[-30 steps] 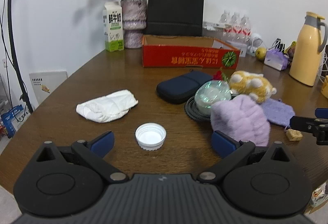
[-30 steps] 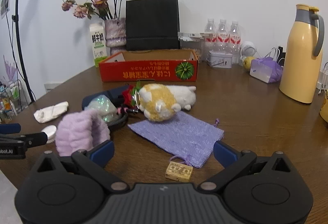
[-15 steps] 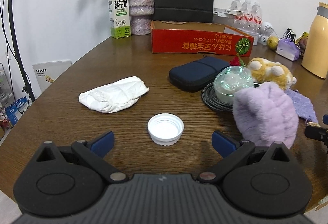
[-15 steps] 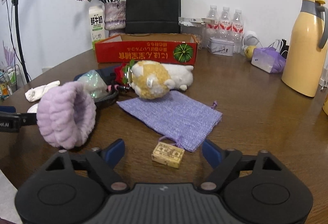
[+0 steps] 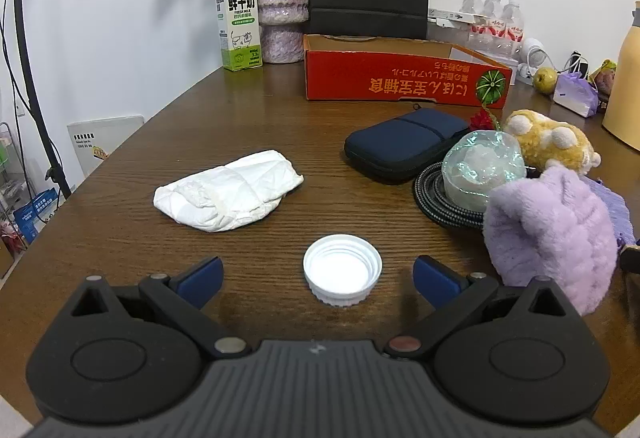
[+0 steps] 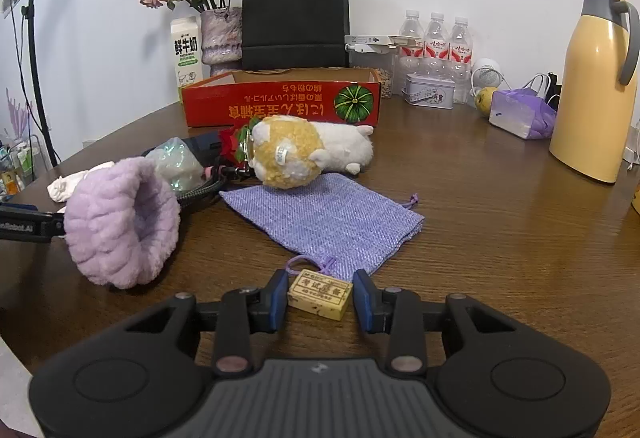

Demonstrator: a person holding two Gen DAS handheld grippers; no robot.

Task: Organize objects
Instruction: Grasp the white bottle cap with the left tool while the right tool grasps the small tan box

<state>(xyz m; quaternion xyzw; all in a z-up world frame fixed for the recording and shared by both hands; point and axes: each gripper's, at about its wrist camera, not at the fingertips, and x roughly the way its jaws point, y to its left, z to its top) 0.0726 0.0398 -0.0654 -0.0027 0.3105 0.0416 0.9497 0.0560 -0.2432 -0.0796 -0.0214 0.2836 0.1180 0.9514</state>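
Note:
A small tan block (image 6: pixel 320 298) with printed characters lies on the brown table (image 6: pixel 500 230), just in front of a purple drawstring pouch (image 6: pixel 324 217). My right gripper (image 6: pixel 321 297) is closing on it, and its blue pads meet both ends of the block. In the left wrist view a white bottle cap (image 5: pixel 342 270) rests open side up between the wide-open fingers of my left gripper (image 5: pixel 317 276), touching neither finger. A fluffy lilac headband (image 5: pixel 548 234) stands right of the cap.
A red cardboard box (image 5: pixel 404 75) stands at the back, with a milk carton (image 5: pixel 239 25), a flower vase and a black paper bag behind it. A white cloth (image 5: pixel 228 195), a navy case (image 5: pixel 404 141), a coiled cable, an iridescent pack, a plush toy (image 6: pixel 288 151) and a yellow thermos (image 6: pixel 592 85) also stand on the table.
The right gripper's jaws went from wide open to closing on the tan block, and it sank towards the table. The left gripper moved closer, so the white cap now lies between its fingers.

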